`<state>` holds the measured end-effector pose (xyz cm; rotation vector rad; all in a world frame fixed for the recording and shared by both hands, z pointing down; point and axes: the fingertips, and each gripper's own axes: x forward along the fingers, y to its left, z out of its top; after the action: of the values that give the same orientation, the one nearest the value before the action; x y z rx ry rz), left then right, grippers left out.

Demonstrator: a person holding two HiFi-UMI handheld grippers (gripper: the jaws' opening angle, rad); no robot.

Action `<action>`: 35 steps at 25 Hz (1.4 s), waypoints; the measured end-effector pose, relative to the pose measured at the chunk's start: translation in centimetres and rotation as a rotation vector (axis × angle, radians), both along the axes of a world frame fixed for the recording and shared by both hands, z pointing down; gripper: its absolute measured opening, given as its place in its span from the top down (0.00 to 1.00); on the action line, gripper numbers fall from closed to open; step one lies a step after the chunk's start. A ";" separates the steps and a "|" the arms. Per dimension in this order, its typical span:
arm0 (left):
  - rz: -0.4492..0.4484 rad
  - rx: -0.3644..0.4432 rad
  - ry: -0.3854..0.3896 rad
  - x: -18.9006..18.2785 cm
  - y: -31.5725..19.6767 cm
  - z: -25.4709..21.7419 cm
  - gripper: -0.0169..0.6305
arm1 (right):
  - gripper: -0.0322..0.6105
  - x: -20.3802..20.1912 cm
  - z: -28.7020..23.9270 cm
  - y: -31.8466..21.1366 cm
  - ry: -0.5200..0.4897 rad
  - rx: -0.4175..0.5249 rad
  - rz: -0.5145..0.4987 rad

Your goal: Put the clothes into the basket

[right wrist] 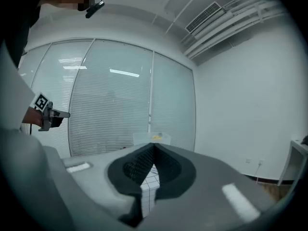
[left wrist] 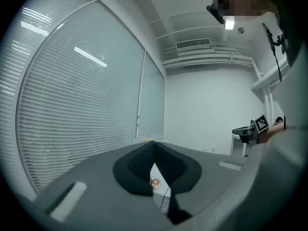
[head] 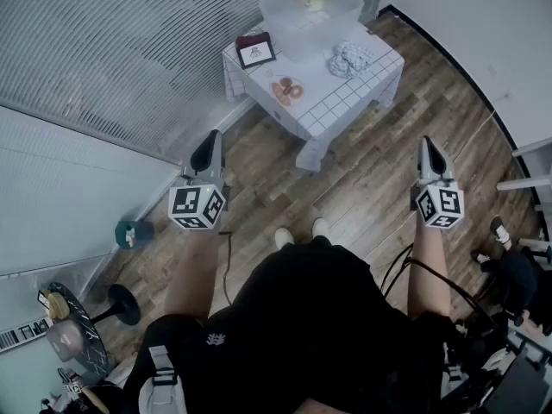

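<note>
Clothes [head: 349, 59], seemingly crumpled, lie well beyond left gripper [head: 210, 141] and right gripper [head: 426, 143].

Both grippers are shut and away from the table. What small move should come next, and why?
Probably step toward the table, since the crumpled cloth lies there beside the basket, well ahead of the shut, empty left gripper and right gripper.

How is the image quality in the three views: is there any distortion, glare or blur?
Head view: the wide-angle lens bends the picture, so the blinds curve, but the table is sharp and evenly lit. Left gripper view: strong fisheye with dark corners, and a ceiling lamp glares. Right gripper view: the same fisheye and dark corners, with bright streaks on the glass wall.
</note>
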<state>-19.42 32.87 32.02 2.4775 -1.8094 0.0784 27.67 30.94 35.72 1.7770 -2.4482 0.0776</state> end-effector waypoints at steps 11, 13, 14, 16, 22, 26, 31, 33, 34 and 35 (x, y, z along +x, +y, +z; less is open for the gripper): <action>0.012 0.014 0.010 1.8 -0.6 -0.7 0.96 | 0.95 0.9 0.2 0.0 -0.006 0.003 -0.005; 0.011 0.017 0.005 2.4 -0.6 -0.9 0.96 | 0.95 1.3 0.1 -0.1 -0.017 0.002 -0.013; 0.009 0.019 0.004 2.7 -0.7 -1.0 0.96 | 0.95 1.6 0.2 -0.2 -0.027 -0.001 -0.017; 0.003 0.023 0.001 3.3 -0.9 -1.2 0.96 | 0.95 2.2 0.3 -0.8 -0.051 -0.005 -0.021; -0.036 0.035 -0.004 5.5 -1.7 -1.7 0.96 | 0.95 4.7 0.6 -2.7 -0.084 0.002 -0.039; -0.060 0.043 -0.003 7.3 -2.2 -1.5 0.96 | 0.95 5.6 1.4 -4.1 -0.086 0.000 -0.074; -0.082 0.031 -0.009 8.5 -3.2 -1.0 0.96 | 0.95 6.0 3.0 -6.1 -0.105 -0.025 -0.101; -0.080 0.022 -0.017 8.7 -3.9 -0.9 0.96 | 0.95 6.2 3.2 -6.8 -0.113 -0.028 -0.100; -0.077 0.020 -0.021 8.8 -4.4 -0.9 0.96 | 0.95 6.3 3.2 -7.2 -0.116 -0.028 -0.098; -0.073 0.020 -0.027 8.9 -4.9 -0.9 0.96 | 0.95 6.4 3.3 -7.6 -0.119 -0.029 -0.096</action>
<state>-10.53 27.95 31.09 2.4321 -1.9188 0.0903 34.03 23.31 39.02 1.6862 -2.5964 0.2148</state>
